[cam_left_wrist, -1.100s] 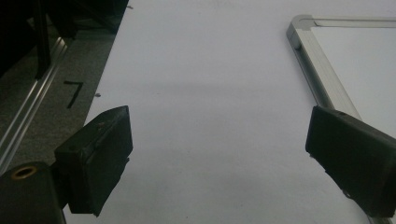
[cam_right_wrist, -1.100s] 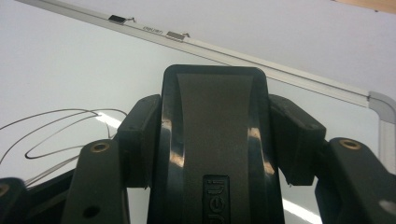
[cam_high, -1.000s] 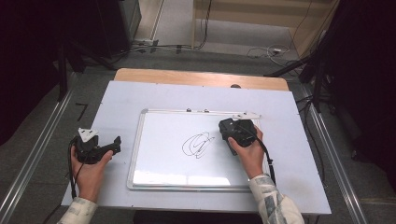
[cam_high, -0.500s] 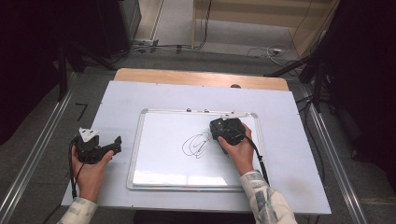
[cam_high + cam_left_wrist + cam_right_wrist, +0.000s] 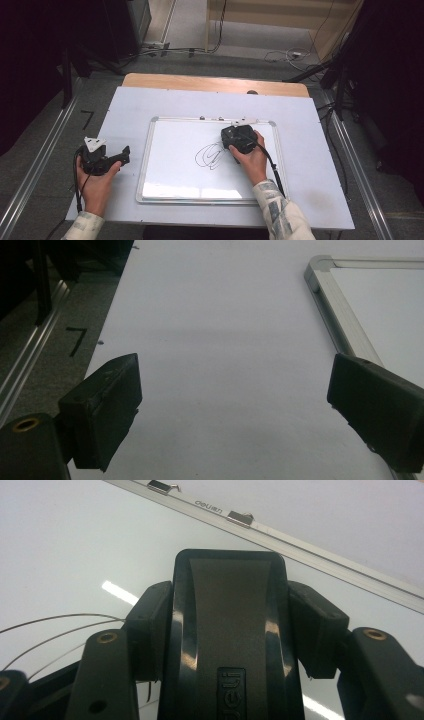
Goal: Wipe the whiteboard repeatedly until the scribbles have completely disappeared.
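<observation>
Lying flat on the white-covered desk is a rectangular whiteboard with a silver metal frame, and it serves as the landmark for everything else. No containers are in the pictures. Near the whiteboard's middle is a looping black scribble; thin curved lines of it run out to the left edge in the right gripper view. The right gripper, held in the person's right hand, sits over the whiteboard's upper right part, just right of the scribble. Its jaws are closed tight on a black plastic whiteboard eraser, one jaw pressing each side of it. The eraser's flat back faces the camera and its front end points toward the whiteboard's top frame rail, which carries two small metal clips. The left gripper, in the person's left hand, rests on the desk well to the left of the whiteboard. Its jaws are spread wide with nothing between them, only bare desk cover, and the whiteboard's frame corner shows beyond the right-hand jaw.
</observation>
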Motion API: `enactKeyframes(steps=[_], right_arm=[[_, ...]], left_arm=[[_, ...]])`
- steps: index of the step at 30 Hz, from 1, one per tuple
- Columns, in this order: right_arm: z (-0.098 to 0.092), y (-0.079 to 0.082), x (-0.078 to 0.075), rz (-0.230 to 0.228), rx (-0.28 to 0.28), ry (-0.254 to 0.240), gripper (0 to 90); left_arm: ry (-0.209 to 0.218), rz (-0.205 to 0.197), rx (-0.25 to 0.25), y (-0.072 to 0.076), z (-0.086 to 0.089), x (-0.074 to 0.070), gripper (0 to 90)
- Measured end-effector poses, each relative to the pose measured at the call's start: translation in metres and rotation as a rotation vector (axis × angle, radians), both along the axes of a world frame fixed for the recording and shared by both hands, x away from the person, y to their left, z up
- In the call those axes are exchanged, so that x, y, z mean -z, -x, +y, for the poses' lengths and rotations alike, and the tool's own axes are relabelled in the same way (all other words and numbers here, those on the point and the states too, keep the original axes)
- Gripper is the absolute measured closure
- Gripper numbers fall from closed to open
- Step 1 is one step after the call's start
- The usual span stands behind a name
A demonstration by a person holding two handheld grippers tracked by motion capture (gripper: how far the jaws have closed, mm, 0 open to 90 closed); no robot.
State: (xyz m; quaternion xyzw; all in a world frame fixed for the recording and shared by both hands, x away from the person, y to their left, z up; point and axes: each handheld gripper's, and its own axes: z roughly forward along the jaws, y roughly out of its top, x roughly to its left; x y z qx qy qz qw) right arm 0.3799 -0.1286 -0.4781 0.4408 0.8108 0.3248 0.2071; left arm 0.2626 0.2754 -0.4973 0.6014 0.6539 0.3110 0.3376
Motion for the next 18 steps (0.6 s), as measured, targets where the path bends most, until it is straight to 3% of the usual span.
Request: enactKeyframes(steps=[18], right_arm=[[0.0024, -0.0029, 0.0076, 0.011, 0.004, 0.012, 38.4]], left_arm=[[0.0, -0.001, 0.0, 0.0, -0.0002, 0.0, 7.8]])
